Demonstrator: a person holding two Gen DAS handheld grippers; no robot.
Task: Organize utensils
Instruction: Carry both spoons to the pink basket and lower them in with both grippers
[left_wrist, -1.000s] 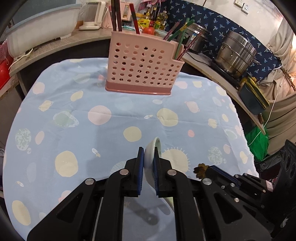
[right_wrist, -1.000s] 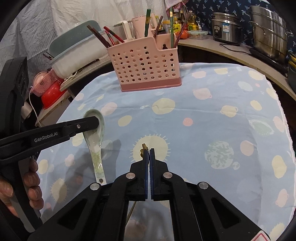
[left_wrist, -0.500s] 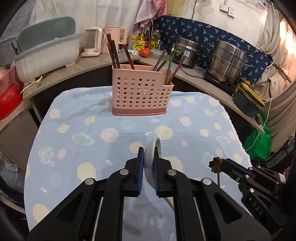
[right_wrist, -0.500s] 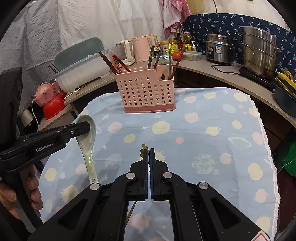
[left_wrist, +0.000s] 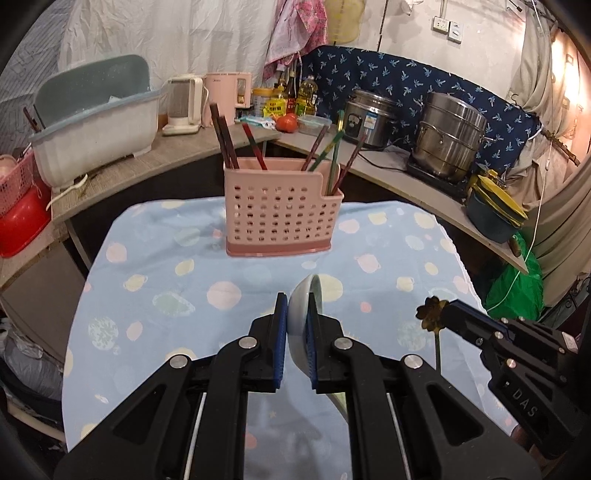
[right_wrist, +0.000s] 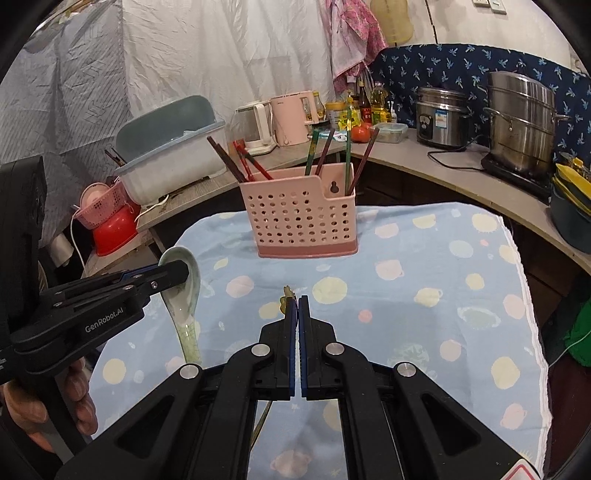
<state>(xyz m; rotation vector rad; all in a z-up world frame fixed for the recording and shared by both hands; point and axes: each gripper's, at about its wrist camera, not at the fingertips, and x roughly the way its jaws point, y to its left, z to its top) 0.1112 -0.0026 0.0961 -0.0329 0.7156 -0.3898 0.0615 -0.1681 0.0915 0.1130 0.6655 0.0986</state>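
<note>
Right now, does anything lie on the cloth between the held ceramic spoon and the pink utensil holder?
No. In the left wrist view, only bare patterned tablecloth lies between the ceramic spoon and the pink utensil holder.

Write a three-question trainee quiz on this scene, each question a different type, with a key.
1. True or false: the left gripper is shut on the ceramic spoon by its bowl.
2. Multiple choice: what does the right gripper hold? A) a chopstick B) a thin metal utensil with a flower-shaped end C) nothing
3. Fill in: the chopsticks stand in the pink ____ on the tablecloth.

Key: 1 true; 2 B; 3 holder
</note>
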